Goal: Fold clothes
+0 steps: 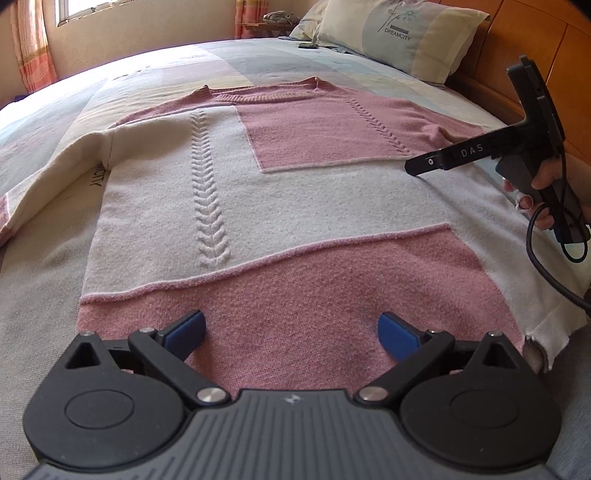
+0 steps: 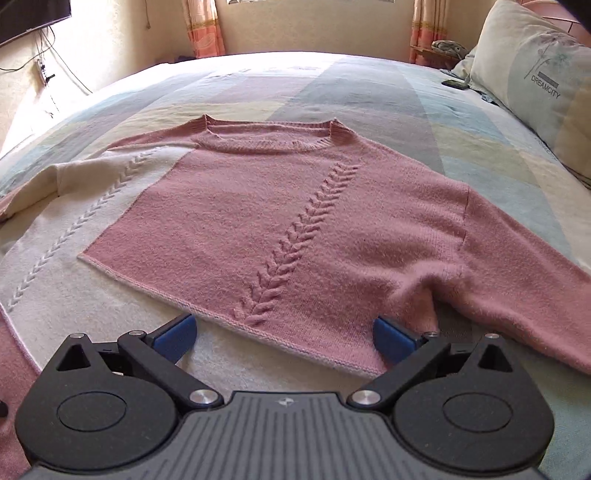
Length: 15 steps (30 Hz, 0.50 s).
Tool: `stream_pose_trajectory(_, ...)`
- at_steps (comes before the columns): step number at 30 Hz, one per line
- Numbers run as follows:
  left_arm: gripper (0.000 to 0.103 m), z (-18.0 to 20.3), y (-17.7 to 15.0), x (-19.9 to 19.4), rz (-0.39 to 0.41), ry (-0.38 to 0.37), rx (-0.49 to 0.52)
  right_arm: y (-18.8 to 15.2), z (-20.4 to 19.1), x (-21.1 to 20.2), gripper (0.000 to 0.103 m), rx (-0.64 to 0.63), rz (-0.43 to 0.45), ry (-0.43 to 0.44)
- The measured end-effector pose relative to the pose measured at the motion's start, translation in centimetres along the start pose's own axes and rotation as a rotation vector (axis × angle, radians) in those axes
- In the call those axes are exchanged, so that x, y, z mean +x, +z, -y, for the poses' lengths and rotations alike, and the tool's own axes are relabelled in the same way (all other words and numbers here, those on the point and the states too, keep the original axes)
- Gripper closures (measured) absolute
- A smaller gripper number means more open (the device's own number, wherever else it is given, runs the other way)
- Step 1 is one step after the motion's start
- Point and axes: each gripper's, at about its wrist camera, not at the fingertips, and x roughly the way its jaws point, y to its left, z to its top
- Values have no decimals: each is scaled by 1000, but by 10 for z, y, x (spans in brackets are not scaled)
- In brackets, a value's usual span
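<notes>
Your pink-and-cream sweater [image 1: 280,206] lies flat on the bed [image 2: 369,85], hem edge under your left gripper [image 1: 291,332] and right gripper [image 2: 282,334], both with fingers spread, holding nothing, open bedspread beyond the collar.

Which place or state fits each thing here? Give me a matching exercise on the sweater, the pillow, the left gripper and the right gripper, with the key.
Things:
1. sweater
2. pillow
3. left gripper
4. right gripper

Places or states:
A. open, above the pink band at the sweater's hem
B. at the head of the bed, printed DREAMCITY
C. spread flat on the bed, sleeves out to the sides
D. open, near the lower edge of the pink chest panel

Pairs: 1-C, 2-B, 3-A, 4-D
</notes>
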Motion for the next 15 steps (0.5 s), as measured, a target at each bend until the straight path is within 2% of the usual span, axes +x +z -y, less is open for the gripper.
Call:
stream_pose_trajectory(6,4,10,-21,-22,-27,-9,87,-19,-26,-26,0,10,-4,-12)
stream_pose_trajectory(8,4,8,-17,-28,-11,-14,86,-25,-35,-35,0,13,-6,-17)
stream_pose_trajectory(12,4,11,1,-26,50,36,84,-37,-53,-52,0,19,-9,-25)
stream_pose_trajectory(15,4,13,5,-13,37,42,64,-47,-67,-58,0,30,-16,-41)
